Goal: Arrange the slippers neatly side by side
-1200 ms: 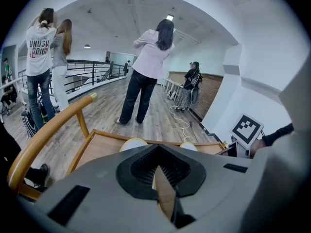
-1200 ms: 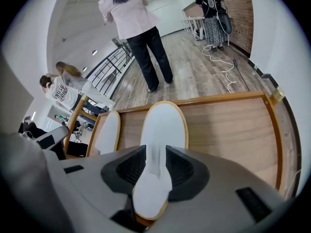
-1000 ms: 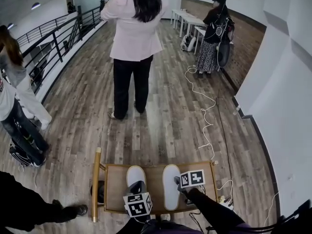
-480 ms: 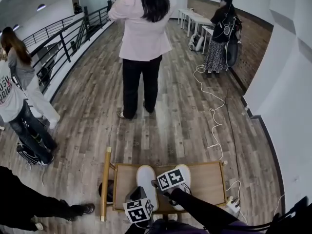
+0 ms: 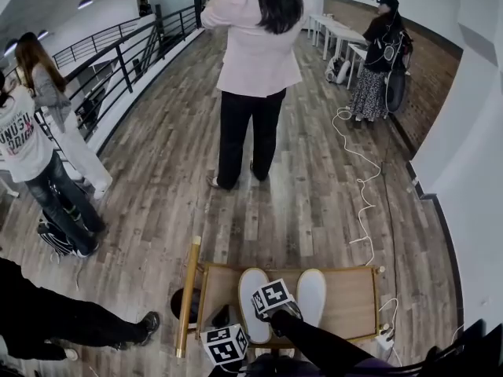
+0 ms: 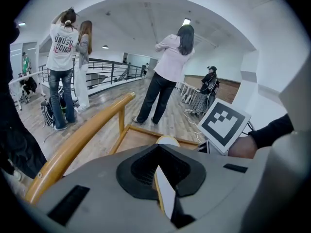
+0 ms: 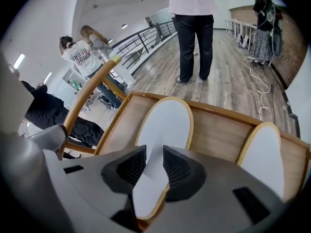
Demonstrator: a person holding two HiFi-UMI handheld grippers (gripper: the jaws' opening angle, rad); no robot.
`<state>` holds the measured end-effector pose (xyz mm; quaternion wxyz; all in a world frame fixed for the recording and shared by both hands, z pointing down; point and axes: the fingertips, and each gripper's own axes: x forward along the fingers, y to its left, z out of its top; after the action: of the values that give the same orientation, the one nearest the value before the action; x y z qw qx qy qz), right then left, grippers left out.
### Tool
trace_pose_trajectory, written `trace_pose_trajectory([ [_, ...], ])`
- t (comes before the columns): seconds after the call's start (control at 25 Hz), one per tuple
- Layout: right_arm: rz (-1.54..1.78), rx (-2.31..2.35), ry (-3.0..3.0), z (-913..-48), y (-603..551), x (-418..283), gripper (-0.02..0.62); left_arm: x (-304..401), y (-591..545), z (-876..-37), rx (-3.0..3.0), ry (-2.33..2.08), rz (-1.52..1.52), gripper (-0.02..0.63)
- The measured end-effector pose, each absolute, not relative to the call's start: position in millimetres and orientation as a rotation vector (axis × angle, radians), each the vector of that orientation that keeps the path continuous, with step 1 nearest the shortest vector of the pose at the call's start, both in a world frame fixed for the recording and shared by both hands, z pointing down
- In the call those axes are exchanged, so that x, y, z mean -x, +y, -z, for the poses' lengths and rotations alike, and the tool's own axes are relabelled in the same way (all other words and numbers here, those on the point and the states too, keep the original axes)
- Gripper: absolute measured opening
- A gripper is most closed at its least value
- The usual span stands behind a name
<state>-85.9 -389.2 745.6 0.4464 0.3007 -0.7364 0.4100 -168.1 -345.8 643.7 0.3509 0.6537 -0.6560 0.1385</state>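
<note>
- We hold one slipper (image 7: 165,125) by its thin edge in the closed left gripper (image 6: 160,178), left of centre on the wooden tray (image 7: 218,130), probably to steady it.
- Our right gripper (image 7: 149,166) straddles its heel with jaws apart, likely to square it with the other slipper (image 7: 262,154), right of tray centre.

A low wooden tabletop (image 5: 354,309) with a raised rim is standing on the plank floor (image 5: 314,203) at bottom centre of the head view. A white left slipper (image 5: 250,285) and right slipper (image 5: 312,293) are resting on it side by side, just apart.
</note>
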Motion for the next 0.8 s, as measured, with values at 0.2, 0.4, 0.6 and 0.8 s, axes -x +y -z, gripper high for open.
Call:
trace_pose_trajectory([
  [0.2,-1.008,-0.765,-1.800,-750.5,-386.6,82.2,0.015,173.1,-345.8,-646.0,-1.683,-1.704,-0.362,-0.002],
  [0.4,-1.074,-0.797,-1.814,-748.1,-389.6,74.2,0.009,166.7,-351.3,-648.2,-1.694,-1.689,-0.367,-0.002],
  [0.6,-1.108,-0.780,-1.845,-744.8,-388.2,66.8,0.009,155.5,-355.5,-643.4,-1.726,-1.672,-0.376,-0.002],
  [0.8,-1.120,-0.805,-1.824,-744.2,-393.7,51.9,0.005,155.3,-354.3,-647.1,-1.714,-1.667,-0.383,-0.002],
])
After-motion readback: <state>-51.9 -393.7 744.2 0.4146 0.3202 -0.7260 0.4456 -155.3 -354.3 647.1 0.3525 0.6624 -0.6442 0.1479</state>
